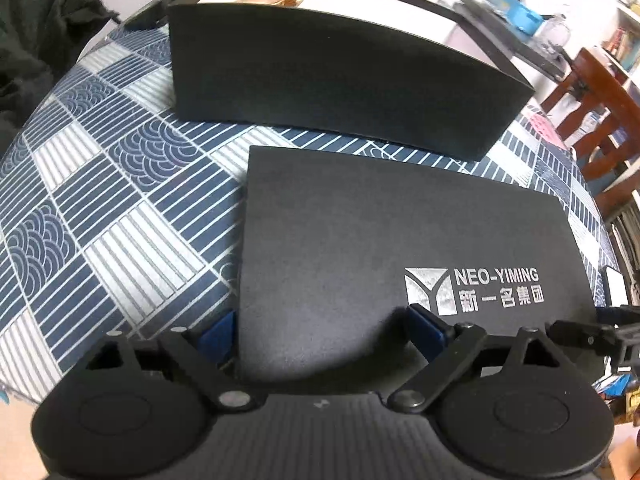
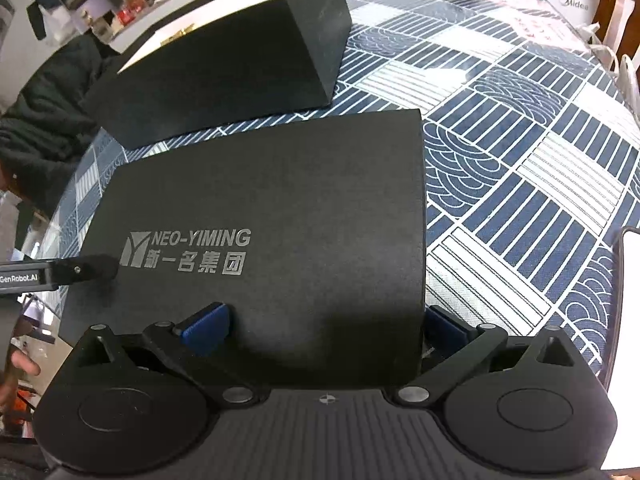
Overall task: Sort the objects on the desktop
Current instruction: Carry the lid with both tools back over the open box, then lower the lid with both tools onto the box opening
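Through the left wrist view, your left tongs [image 1: 320,330] stand apart, blue pads either side of the near left corner of the flat matte-black lid with silver NEO-YIMING lettering [image 1: 384,240]. It lies on the blue-and-white patterned desk [image 1: 100,200], just in front of the open black box with white lining [image 1: 320,76]. You look to be at the step of taking up the lid; next, close both tongs evenly, then carry it over the box. Something tan shows inside the box; what it is I cannot tell.

Through the right wrist view, your right tongs [image 2: 326,326] are likewise apart, straddling the lid's near right corner, not yet clamped. The box sits just behind the lid.
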Available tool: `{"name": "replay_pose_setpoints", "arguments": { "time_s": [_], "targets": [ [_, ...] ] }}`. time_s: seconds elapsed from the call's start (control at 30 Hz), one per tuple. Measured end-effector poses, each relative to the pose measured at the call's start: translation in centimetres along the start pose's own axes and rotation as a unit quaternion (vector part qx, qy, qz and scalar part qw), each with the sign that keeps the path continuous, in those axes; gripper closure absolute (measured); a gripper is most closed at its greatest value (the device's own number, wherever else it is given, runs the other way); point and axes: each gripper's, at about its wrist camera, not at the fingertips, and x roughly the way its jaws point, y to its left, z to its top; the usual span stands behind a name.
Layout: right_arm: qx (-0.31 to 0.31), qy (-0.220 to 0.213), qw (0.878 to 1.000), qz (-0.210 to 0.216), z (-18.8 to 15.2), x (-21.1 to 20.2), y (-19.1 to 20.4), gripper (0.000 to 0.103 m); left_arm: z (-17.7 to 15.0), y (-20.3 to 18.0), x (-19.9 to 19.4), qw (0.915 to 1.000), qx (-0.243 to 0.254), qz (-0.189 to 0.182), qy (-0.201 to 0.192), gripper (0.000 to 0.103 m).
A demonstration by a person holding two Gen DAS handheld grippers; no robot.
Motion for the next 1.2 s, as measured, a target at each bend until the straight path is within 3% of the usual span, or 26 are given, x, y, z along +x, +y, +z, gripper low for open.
{"name": "replay_pose_setpoints", "arguments": {
  "time_s": [0.27, 0.83, 1.2],
  "targets": [
    [-0.002, -0.027, 1.0, 0.002, 1.6, -2.9, 0.5, 0.0, 1.7, -1.0, -2.5, 0.9999, -0.011, 0.003, -0.005, 0.0],
    [-0.001, -0.095, 0.995, -0.011, 5.9, -10.5, -0.8, 0.0, 8.0, -6.2, -7.4, 0.9985, 0.029, -0.024, -0.039, 0.0],
    [0.019, -0.147, 0.987, -0.055, 9.0, -13.6, -1.1, 0.0, 13.6, -8.3, -7.0, 0.9934, 0.064, -0.075, -0.057, 0.0]
  ]
}}
